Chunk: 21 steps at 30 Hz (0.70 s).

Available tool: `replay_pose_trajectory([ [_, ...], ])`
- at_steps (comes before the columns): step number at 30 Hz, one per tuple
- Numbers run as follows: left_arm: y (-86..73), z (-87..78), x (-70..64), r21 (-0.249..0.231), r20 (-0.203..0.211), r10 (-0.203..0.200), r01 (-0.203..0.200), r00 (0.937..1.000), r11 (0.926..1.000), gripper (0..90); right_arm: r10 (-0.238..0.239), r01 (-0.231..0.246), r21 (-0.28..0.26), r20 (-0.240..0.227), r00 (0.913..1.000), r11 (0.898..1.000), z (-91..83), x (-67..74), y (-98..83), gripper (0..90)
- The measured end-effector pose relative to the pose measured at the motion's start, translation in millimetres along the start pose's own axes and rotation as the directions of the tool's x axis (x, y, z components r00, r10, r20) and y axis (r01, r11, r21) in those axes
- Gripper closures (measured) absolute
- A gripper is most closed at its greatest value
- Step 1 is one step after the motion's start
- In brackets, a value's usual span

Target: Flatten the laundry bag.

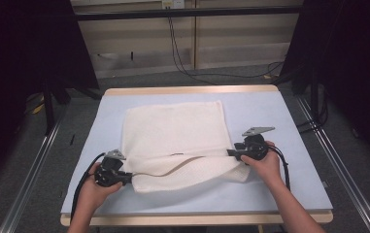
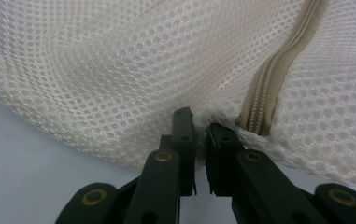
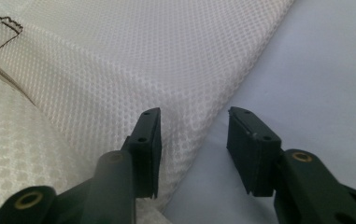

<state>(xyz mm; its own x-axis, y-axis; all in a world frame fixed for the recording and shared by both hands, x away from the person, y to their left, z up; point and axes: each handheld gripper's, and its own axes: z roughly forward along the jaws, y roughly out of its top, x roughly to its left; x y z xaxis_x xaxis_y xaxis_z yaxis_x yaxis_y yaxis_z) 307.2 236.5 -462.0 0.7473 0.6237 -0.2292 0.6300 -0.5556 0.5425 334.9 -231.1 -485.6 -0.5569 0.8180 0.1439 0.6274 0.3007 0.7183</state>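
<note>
Left claw [image 2: 201, 122], lower centre of the left gripper view: jaws pressed nearly together, pinching a bunched edge of the white mesh bag [image 2: 119, 70] right at the tips. Beige zipper [image 2: 271, 79] runs from the upper right of that frame down to just beside the right jaw tip. Pale blue surface [image 2: 21, 168] shows lower left under the mesh. In the high view the left claw [image 1: 128, 178] sits lower left of frame, at the bag's near-left corner, held by the person's left hand [image 1: 95, 187], cable trailing off toward the bottom edge.

Right claw [image 3: 193, 135], lower centre of the right gripper view: jaws spread apart, no pad on the fabric. Left jaw sits over the mesh bag [image 3: 119, 70], right jaw over bare surface [image 3: 325, 74]; the bag's edge runs diagonally btwn them. Small black mark [image 3: 3, 29] on the mesh, upper left of that frame. In the high view the right claw [image 1: 231, 153] is right of centre, at the bag's right edge, w/ the right hand [image 1: 265, 162] behind it.

Mesh bag [image 1: 173, 131] lies flat across the middle of the surface [image 1: 294, 184] in the high view, near edge lifted and folded over, zipper [image 1: 173, 170] curving along that fold. Floor w/ black cables [image 1: 182, 58] beyond, upper part of frame.
</note>
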Motion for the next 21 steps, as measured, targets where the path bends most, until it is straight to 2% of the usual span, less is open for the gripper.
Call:
replay_pose_trajectory([
  [1, 0.5, 0.1, -0.1, 0.006, -0.007, 0.007, -0.007, 0.9999, 1.0000, 83.6, 0.002, -0.002, -0.001, -0.001, 1.0000, 1.000, 0.7, 0.6, 0.3, 60.3],
  [3, 1.6, -0.5, 1.2, 0.021, -0.013, 0.029, -0.028, 0.9995, 0.9994, 83.6, 0.011, -0.011, -0.005, -0.043, 0.9990, 1.000, 3.2, -0.1, 1.8, 69.4],
  [4, 1.8, 1.3, -0.3, 0.002, -0.014, 0.007, -0.007, 0.9999, 1.0000, 83.6, 0.008, -0.009, -0.004, -0.054, 0.9985, 1.000, 4.4, -0.1, 2.1, 73.5],
  [5, 2.4, 0.7, 0.4, 0.014, -0.019, 0.020, -0.020, 0.9996, 0.9997, 83.6, -0.001, 0.001, -0.002, -0.071, 0.9975, 1.000, 5.0, -0.6, 2.3, 81.8],
  [6, 3.6, 1.1, 0.5, 0.017, -0.023, 0.019, -0.018, 0.9996, 0.9997, 83.6, 0.000, 0.000, 0.002, -0.097, 0.9953, 1.000, 5.6, -0.7, 2.5, 84.3],
  [7, 4.9, 2.0, 0.0, 0.016, -0.027, 0.012, -0.012, 0.9996, 0.9998, 83.8, -0.013, 0.013, 0.004, -0.104, 0.9945, 1.000, 5.2, 0.5, 2.4, 86.1],
  [8, 6.7, 2.2, 0.5, 0.022, -0.032, 0.020, -0.019, 0.9993, 0.9996, 83.9, -0.024, 0.024, 0.002, -0.099, 0.9948, 1.000, 4.7, 0.8, 2.4, 87.0],
  [9, 8.3, 3.7, 0.1, 0.008, -0.047, 0.013, -0.013, 0.9988, 0.9999, 83.9, -0.020, 0.020, -0.004, -0.101, 0.9947, 1.000, 3.9, -0.2, 2.6, 87.4],
  [11, 12.7, 6.6, 1.9, 0.002, -0.059, 0.018, -0.018, 0.9981, 0.9998, 84.1, 0.001, -0.003, -0.020, -0.097, 0.9953, 1.000, 1.3, -4.3, 2.7, 87.7],
  [14, 21.1, 12.3, 3.0, -0.021, -0.097, 0.018, -0.021, 0.9951, 0.9996, 84.1, 0.003, -0.007, -0.072, -0.065, 0.9979, 0.997, -3.4, -10.0, 5.0, 87.7],
  [15, 24.6, 14.5, 2.8, -0.032, -0.123, 0.020, -0.024, 0.9923, 0.9992, 84.1, 0.004, -0.009, -0.084, -0.059, 0.9982, 0.996, -4.7, -11.8, 6.3, 87.7],
  [16, 29.0, 16.6, 4.7, -0.041, -0.132, 0.028, -0.033, 0.9909, 0.9986, 84.1, 0.003, -0.007, -0.100, -0.047, 0.9989, 0.995, -6.1, -13.8, 7.3, 87.7],
  [18, 35.5, 20.8, 7.5, -0.073, -0.158, 0.018, -0.030, 0.9872, 0.9968, 84.2, 0.011, -0.014, -0.107, -0.033, 0.9994, 0.994, -8.2, -18.4, 9.1, 87.8],
  [21, 42.7, 27.5, 13.9, -0.093, -0.147, 0.000, -0.014, 0.9891, 0.9955, 84.2, 0.019, -0.020, -0.127, -0.009, 0.9998, 0.992, -10.0, -25.1, 9.4, 87.7],
])
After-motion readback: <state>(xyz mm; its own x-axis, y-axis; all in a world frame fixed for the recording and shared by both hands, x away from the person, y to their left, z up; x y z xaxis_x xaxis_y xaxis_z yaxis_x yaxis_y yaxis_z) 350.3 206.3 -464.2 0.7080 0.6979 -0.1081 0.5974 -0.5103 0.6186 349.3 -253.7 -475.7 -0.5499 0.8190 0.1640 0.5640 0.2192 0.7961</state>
